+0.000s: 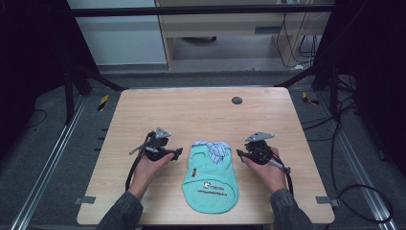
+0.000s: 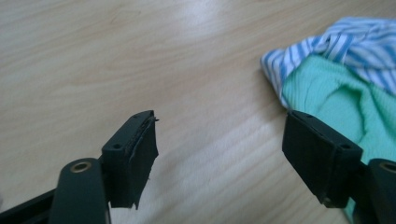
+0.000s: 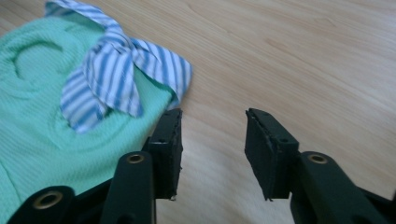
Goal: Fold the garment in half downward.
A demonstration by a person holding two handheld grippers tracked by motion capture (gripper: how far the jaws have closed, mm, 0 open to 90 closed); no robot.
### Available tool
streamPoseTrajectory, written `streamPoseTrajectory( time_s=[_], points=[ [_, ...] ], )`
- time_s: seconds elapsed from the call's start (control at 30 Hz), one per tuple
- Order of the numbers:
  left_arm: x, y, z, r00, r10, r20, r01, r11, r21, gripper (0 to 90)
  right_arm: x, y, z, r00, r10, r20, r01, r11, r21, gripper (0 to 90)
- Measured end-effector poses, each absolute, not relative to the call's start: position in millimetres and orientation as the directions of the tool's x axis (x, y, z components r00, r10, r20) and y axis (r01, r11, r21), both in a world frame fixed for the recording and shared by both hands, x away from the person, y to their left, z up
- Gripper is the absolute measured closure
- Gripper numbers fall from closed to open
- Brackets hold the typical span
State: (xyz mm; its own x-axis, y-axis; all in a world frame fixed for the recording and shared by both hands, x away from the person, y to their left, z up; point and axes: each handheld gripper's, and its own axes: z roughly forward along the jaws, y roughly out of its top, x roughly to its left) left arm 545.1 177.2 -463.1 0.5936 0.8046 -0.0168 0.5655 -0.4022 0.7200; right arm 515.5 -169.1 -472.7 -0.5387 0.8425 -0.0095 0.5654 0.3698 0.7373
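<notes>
A small mint-green garment [image 1: 210, 179] with a blue-and-white striped collar [image 1: 214, 147] lies flat near the table's front edge, collar away from the person. My left gripper [image 1: 179, 152] rests on the table just left of the garment's shoulder, open, with bare wood between its jaws. In the left gripper view the collar [image 2: 345, 46] and green knit [image 2: 341, 95] lie beyond the right-hand jaw. My right gripper [image 1: 240, 154] sits just right of the collar, open and holding nothing. In the right gripper view the garment [image 3: 42, 126] and collar [image 3: 116, 70] lie left of the jaws.
The wooden table [image 1: 201, 112] has a small dark round disc [image 1: 236, 100] near its far edge. Dark metal frame bars and cables surround the table on the floor. A person's hands and grey sleeves come in from the bottom.
</notes>
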Motion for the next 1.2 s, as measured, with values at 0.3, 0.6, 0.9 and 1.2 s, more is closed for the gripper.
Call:
streamPoseTrajectory(
  time_s=[0.3, 0.6, 0.9, 1.2],
  points=[
    [574.8, 153.0, -457.4, 0.615, 0.786, -0.065, 0.586, -0.400, 0.704, 42.8, 553.1, -148.7, -470.7, -0.578, 0.812, 0.083, 0.601, 0.354, 0.716, 76.8],
    [590.8, 123.0, -464.7, 0.642, 0.763, -0.077, 0.609, -0.447, 0.655, 46.5, 573.3, -133.8, -472.3, -0.563, 0.823, 0.076, 0.625, 0.363, 0.691, 72.8],
    [590.8, 116.9, -474.2, 0.662, 0.747, -0.063, 0.620, -0.499, 0.605, 50.1, 575.4, -129.4, -477.8, -0.562, 0.821, 0.104, 0.667, 0.376, 0.643, 66.9],
    [589.4, 114.6, -481.3, 0.670, 0.740, -0.065, 0.624, -0.513, 0.590, 49.6, 575.9, -120.5, -487.5, -0.582, 0.808, 0.095, 0.668, 0.407, 0.623, 59.6]
  ],
)
